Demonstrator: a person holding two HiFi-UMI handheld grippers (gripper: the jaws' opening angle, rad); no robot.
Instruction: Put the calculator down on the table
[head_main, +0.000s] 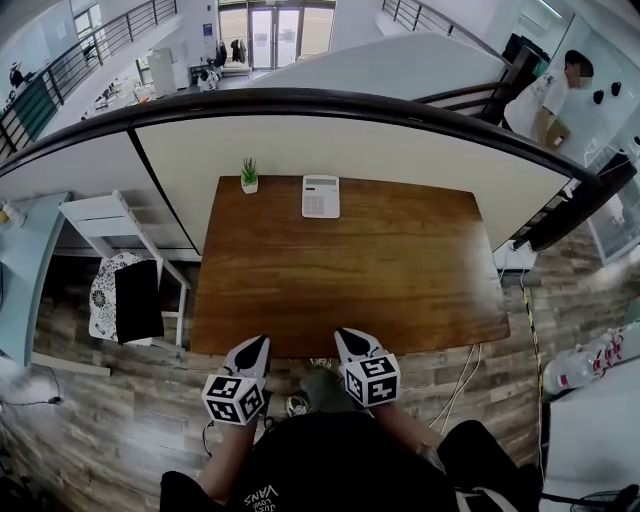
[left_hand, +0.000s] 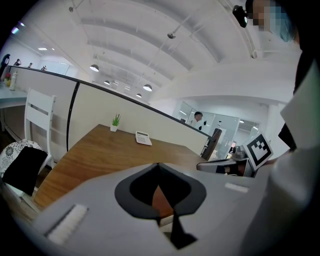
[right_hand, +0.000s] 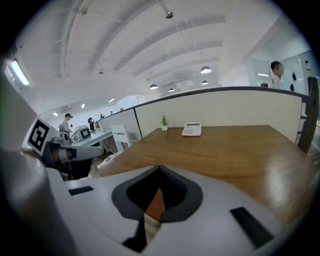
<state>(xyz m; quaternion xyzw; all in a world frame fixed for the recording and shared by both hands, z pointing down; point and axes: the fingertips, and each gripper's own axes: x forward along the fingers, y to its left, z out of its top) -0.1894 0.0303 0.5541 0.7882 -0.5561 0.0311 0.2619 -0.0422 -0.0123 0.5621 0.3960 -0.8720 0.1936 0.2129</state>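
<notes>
A white calculator (head_main: 321, 196) lies flat at the far edge of the brown wooden table (head_main: 400, 280), against the partition; it also shows as the calculator (left_hand: 143, 138) in the left gripper view and the calculator (right_hand: 191, 129) in the right gripper view. My left gripper (head_main: 257, 345) and right gripper (head_main: 347, 337) hover at the table's near edge, side by side, far from the calculator. Both are shut with nothing between their jaws.
A small potted plant (head_main: 249, 176) stands left of the calculator. A white chair (head_main: 110, 225) with a dark cloth and patterned cushion sits left of the table. A curved partition (head_main: 300, 130) backs the table. A person (head_main: 540, 100) stands beyond it at right.
</notes>
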